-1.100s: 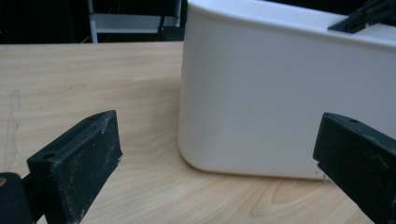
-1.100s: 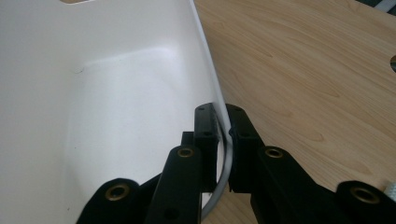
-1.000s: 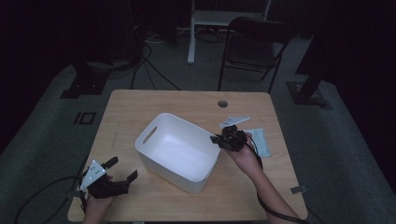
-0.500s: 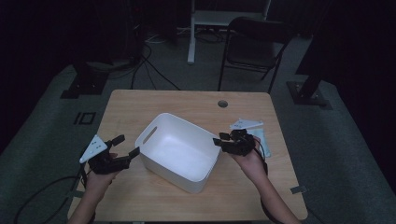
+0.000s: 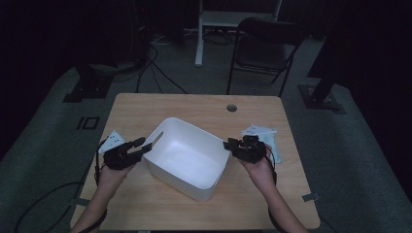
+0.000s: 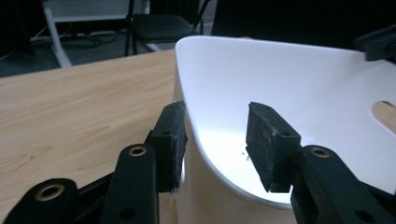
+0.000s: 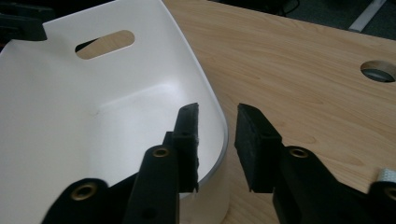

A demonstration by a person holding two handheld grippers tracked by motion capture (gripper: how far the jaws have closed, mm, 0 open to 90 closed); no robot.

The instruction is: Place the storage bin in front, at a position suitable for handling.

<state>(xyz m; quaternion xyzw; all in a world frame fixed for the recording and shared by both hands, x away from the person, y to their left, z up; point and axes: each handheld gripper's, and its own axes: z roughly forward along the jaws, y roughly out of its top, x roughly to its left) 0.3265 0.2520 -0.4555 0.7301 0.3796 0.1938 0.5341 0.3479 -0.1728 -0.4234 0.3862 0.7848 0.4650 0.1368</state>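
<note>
**Both tongs straddle the bin's rim**

The left tongs (image 6: 217, 144) have just been closing, the white bin's (image 5: 187, 158) corner rim between them, pads apart. The right tongs (image 7: 217, 147) straddle the opposite rim, gap visible (contact uncertain). A two-handed lift seems imminent. Beyond, white packets (image 5: 262, 132) lie partly hidden on the table (image 5: 194, 104).

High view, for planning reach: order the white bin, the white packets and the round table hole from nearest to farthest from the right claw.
1. White bin: its wall sits between the right claw's jaws, on its left.
2. White packets: just behind, to the right.
3. Round table hole: farther back, near the far edge.
</note>
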